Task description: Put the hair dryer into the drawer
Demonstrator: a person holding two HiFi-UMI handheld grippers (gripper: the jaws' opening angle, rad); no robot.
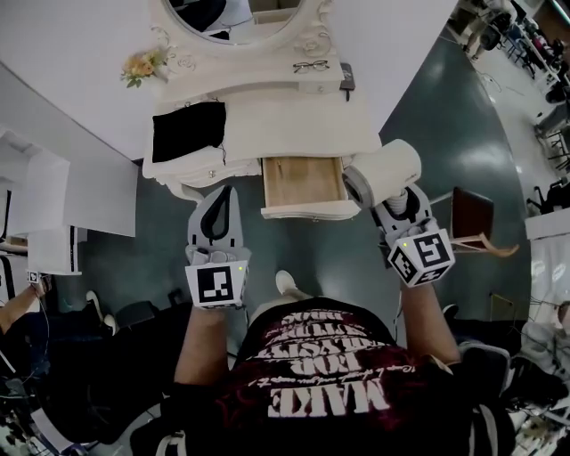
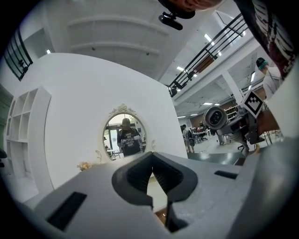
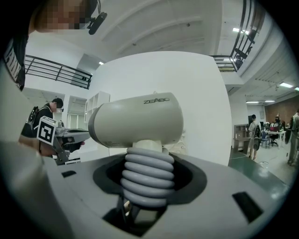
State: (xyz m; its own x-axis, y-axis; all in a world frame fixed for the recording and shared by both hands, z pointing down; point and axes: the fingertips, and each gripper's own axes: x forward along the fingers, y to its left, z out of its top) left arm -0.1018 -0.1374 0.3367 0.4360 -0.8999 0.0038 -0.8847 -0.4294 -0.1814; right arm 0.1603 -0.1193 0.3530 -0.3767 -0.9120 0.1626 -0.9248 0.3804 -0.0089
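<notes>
Smooth matt plastic hair dryer (image 3: 140,121); bare pale wood drawer (image 1: 303,181).

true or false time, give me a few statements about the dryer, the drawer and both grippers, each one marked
1. The drawer is open. True.
2. The dryer lies in the drawer. False: the right gripper holds it by its ribbed handle, beside the drawer.
3. The left gripper holds the black cloth. False: its jaws are together with nothing between them, and the cloth lies on the table.
4. Glasses lie on the table below the mirror. True.
</notes>
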